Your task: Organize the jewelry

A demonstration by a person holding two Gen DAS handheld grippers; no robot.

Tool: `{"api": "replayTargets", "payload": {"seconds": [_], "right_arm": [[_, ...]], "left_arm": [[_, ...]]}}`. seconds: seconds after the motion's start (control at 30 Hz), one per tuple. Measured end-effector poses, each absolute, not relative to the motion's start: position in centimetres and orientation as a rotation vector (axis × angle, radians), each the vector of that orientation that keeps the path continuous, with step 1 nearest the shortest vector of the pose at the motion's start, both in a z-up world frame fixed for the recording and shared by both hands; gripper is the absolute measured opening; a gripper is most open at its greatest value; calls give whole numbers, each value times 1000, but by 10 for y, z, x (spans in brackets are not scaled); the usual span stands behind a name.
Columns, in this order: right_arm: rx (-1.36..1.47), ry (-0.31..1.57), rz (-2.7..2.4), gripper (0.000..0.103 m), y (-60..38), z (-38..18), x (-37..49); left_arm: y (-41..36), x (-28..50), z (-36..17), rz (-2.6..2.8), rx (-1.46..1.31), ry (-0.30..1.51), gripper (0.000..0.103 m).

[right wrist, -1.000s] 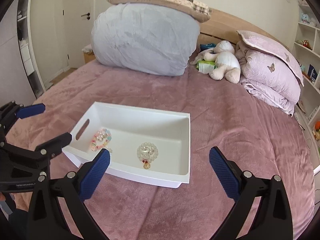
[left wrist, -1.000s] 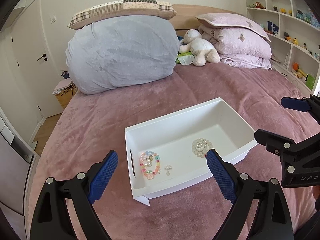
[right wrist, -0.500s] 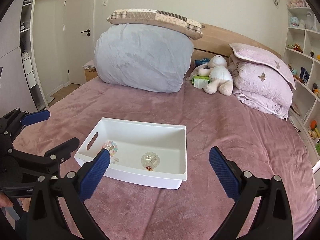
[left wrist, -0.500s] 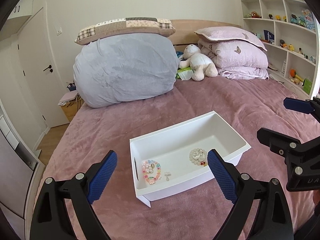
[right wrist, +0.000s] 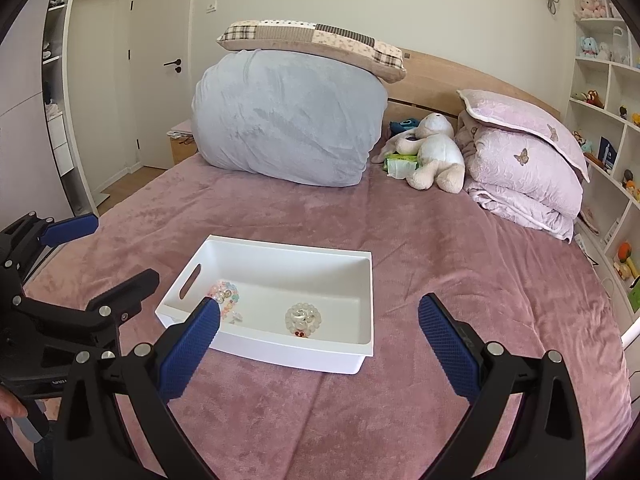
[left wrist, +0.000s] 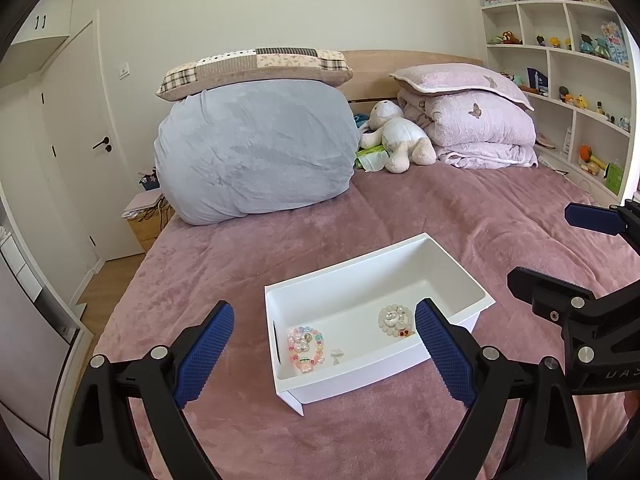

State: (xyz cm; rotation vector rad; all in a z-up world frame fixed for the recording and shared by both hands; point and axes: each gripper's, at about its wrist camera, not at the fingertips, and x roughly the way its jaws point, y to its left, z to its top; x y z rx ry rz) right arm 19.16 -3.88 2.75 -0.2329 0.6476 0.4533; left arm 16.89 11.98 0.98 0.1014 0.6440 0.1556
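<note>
Mauve plush bedspread (left wrist: 420, 216) covers the whole bed, and a white plastic bin (left wrist: 362, 276) sits on it near the foot. Starting at the left, the left gripper (left wrist: 322, 350) hangs above the blanket with its blue-padded jaws spread wide, holding nothing. Just past it, at the bin's handle end, lies a pastel bead bracelet (left wrist: 305, 346) with a tiny pale charm (left wrist: 336, 354) beside it on the bin floor. Further right in the same bin rests a coil of clear and pearly beads (left wrist: 394, 318) with small red beads at its edge. On the right, the right gripper (right wrist: 320, 338) also hovers over the bed, jaws wide apart and empty, well short of the bin
</note>
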Motion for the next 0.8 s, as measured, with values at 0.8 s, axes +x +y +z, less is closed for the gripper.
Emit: {"api": "replayTargets", "payload": {"seconds": [0.8], "right_arm": [[-252,647,440,98,-39,29,197]], "left_arm": [[130,170,7,141,42,657,93]]}}
